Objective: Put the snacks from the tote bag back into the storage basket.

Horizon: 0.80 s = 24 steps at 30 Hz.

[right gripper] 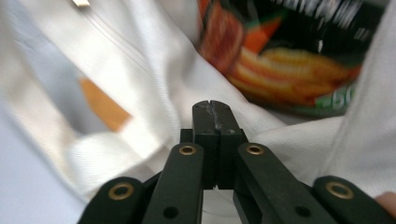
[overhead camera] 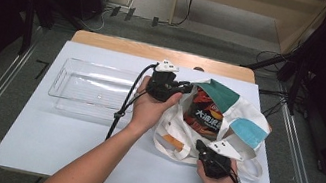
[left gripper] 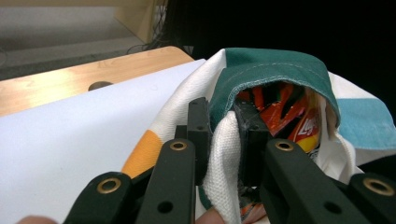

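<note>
A cloth tote bag (overhead camera: 243,113), white with teal, light blue and orange patches, lies on the right half of the table with its mouth held up. Inside it is a snack packet (overhead camera: 205,115) in red, orange and black. My left gripper (overhead camera: 184,87) is at the bag's far-left rim. In the left gripper view, my left gripper (left gripper: 223,121) is shut on a white fold of the bag (left gripper: 280,65), with the packet (left gripper: 285,116) just behind. My right gripper (overhead camera: 200,144) is at the bag's near rim. In the right gripper view, my right gripper (right gripper: 215,109) has its jaws pressed together, with white cloth (right gripper: 154,70) and the packet (right gripper: 289,65) beyond.
A clear plastic tray (overhead camera: 90,90) stands empty on the left half of the white table (overhead camera: 66,140). The table's wooden far edge (overhead camera: 157,52) borders a grey floor with cables. A loose bag handle (overhead camera: 254,168) lies near my right hand.
</note>
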### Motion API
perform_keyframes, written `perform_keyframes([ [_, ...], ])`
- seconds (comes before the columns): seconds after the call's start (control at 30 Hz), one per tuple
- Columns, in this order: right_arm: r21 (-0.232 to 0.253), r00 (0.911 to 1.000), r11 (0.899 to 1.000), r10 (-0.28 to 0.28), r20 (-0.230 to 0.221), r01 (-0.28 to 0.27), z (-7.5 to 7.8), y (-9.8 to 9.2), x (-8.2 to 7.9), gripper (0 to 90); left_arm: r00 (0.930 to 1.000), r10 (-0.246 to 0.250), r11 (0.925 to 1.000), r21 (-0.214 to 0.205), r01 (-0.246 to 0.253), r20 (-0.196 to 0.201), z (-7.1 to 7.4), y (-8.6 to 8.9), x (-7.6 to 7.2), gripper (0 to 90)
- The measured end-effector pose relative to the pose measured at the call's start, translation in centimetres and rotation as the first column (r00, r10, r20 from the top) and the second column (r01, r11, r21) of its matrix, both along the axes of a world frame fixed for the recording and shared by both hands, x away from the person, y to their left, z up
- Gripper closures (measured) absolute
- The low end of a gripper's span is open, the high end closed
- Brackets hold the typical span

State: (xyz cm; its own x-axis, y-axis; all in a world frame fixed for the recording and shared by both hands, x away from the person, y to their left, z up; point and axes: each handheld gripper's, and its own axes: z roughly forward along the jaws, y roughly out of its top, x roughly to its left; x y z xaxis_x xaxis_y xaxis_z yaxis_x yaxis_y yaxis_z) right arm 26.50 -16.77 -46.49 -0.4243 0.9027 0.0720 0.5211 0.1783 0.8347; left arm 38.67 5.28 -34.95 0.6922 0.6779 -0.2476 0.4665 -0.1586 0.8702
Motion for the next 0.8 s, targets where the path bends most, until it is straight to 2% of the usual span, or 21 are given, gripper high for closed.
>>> perform_keyframes([
  [0.03,0.029,0.9990,1.000,0.007,0.045,-0.008,0.6,-0.4,-0.5,84.0,1.0000,-0.004,1.0000,0.002,0.004,0.006,0.2,0.0,-0.3,79.6],
  [0.07,0.029,0.9990,1.000,0.007,0.045,-0.008,0.6,-0.4,-0.5,84.0,0.9999,-0.009,1.0000,0.005,0.009,0.009,0.3,-0.1,-0.4,79.6],
  [0.1,0.046,0.9975,0.999,0.009,0.070,-0.012,0.9,-0.5,-0.7,79.4,0.9997,-0.015,0.9998,0.012,0.015,0.021,0.6,-0.1,-0.8,79.6],
  [0.13,0.089,0.9933,0.996,0.004,0.115,-0.014,1.7,-0.8,-1.1,78.7,0.9996,-0.019,0.9998,0.011,0.019,0.022,0.7,-0.1,-0.9,79.8],
  [0.17,0.100,0.9859,0.995,-0.010,0.167,-0.007,2.8,-1.0,-1.4,81.2,0.9994,-0.028,0.9996,0.005,0.027,0.021,0.9,-0.1,-1.1,80.0],
  [0.2,0.100,0.9859,0.995,-0.010,0.167,-0.007,2.8,-1.0,-1.4,81.2,0.9991,-0.033,0.9994,0.011,0.033,0.026,1.1,-0.1,-1.3,80.0],
  [0.23,0.093,0.9735,0.996,-0.029,0.227,0.008,4.0,-1.0,-1.7,86.9,0.9987,-0.038,0.9992,0.012,0.037,0.035,1.3,-0.1,-1.7,80.0],
  [0.27,0.093,0.9735,0.996,-0.029,0.227,0.008,4.0,-1.0,-1.7,86.9,0.9987,-0.038,0.9992,0.012,0.037,0.035,1.3,-0.1,-1.7,79.9],
  [0.3,0.078,0.9647,0.996,-0.049,0.259,0.030,4.9,-1.0,-1.7,89.4,0.9985,-0.040,0.9991,0.012,0.040,0.037,1.5,-0.2,-1.9,79.8],
  [0.33,0.078,0.9647,0.996,-0.049,0.259,0.030,4.9,-1.0,-1.7,89.4,0.9983,-0.042,0.9990,0.016,0.042,0.041,1.5,-0.2,-2.0,79.8],
  [0.37,0.051,0.9669,0.996,-0.078,0.243,0.067,5.0,-0.9,-1.2,90.0,0.9982,-0.039,0.9992,0.013,0.038,0.046,1.6,-0.2,-2.2,78.8],
  [0.47,0.028,0.9810,0.995,-0.096,0.169,0.093,4.0,-1.0,-0.2,90.0,0.9978,-0.038,0.9992,-0.014,0.038,0.055,2.0,0.0,-2.4,76.1],
  [0.5,0.028,0.9810,0.995,-0.096,0.169,0.093,4.0,-1.0,-0.2,90.0,0.9978,-0.038,0.9992,-0.014,0.038,0.055,2.0,0.0,-2.4,76.0],
  [0.53,0.016,0.9866,0.996,-0.094,0.134,0.093,3.3,-1.0,0.1,90.0,0.9975,-0.038,0.9992,-0.011,0.039,0.059,2.1,0.0,-2.3,76.0],
  [0.57,-0.020,0.9966,0.997,-0.071,0.042,0.071,1.7,-1.0,0.5,90.0,0.9978,-0.038,0.9993,-0.003,0.038,0.055,2.0,0.1,-2.2,76.0],
  [0.6,-0.020,0.9966,0.997,-0.071,0.042,0.071,1.7,-1.0,0.5,90.0,0.9978,-0.038,0.9993,-0.003,0.038,0.055,2.0,0.1,-2.2,76.0],
  [0.67,-0.036,0.9988,0.998,-0.045,-0.020,0.044,0.7,-1.2,0.5,90.0,0.9982,-0.038,0.9992,-0.007,0.039,0.047,1.9,0.1,-2.2,75.7],
  [0.7,-0.022,0.9991,0.999,-0.043,-0.005,0.043,0.8,-1.5,0.3,90.0,0.9980,-0.040,0.9991,-0.014,0.041,0.049,1.8,0.1,-2.2,75.5],
  [0.73,0.046,0.9980,0.998,-0.035,0.053,0.033,1.7,-2.2,-0.6,83.7,0.9979,-0.042,0.9989,-0.019,0.043,0.050,1.8,0.1,-2.3,75.0],
  [0.8,0.079,0.9907,0.995,-0.067,0.118,0.058,2.7,-2.9,-1.6,79.7,0.9975,-0.045,0.9988,-0.018,0.046,0.054,1.8,0.1,-2.4,74.4],
])
